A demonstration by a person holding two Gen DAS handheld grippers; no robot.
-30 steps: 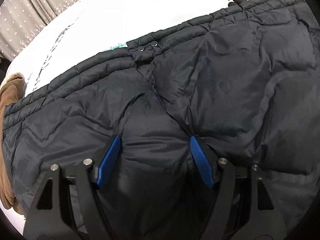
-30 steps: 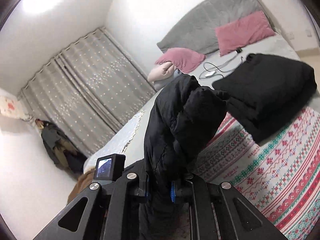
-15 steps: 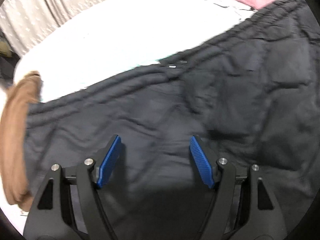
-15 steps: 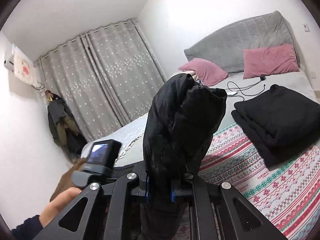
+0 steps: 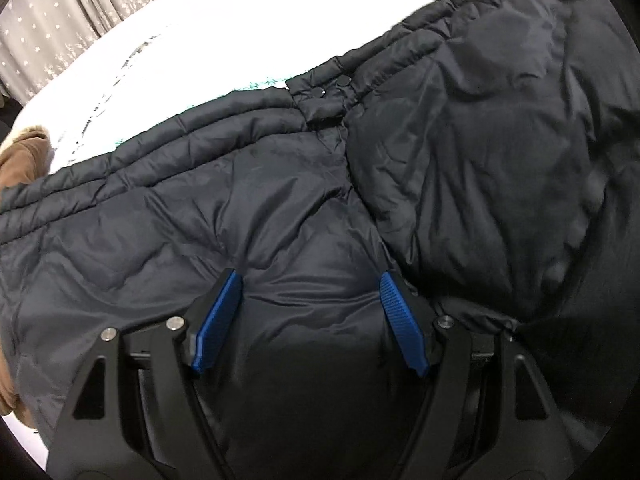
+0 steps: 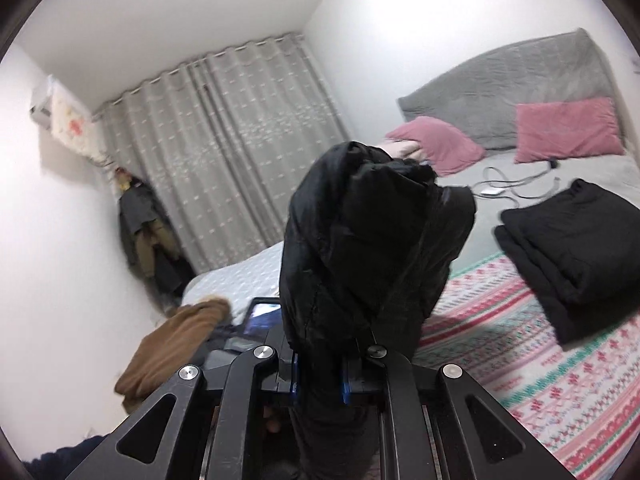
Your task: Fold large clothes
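Observation:
A large black padded garment (image 5: pixel 360 184) lies spread on the bed, its quilted waistband with snap buttons (image 5: pixel 324 90) along the far edge. My left gripper (image 5: pixel 308 312) is open, its blue pads pressed down on the black fabric with a bulge of it between them. My right gripper (image 6: pixel 318 376) is shut on a bunched end of the same black garment (image 6: pixel 368 240), which stands up in front of the camera and hides the fingertips.
A folded black garment (image 6: pixel 572 248) lies on the patterned bed cover (image 6: pixel 520 352). A brown garment (image 6: pixel 176 344) lies at the bed's left edge; it also shows in the left wrist view (image 5: pixel 20 160). Pink pillows (image 6: pixel 564 128), cables and curtains (image 6: pixel 232 152) lie beyond.
The right gripper has tilted up and swung with the bunched fabric, so the view turned toward the curtains. The left gripper shifted over the spread garment and back, staying open.

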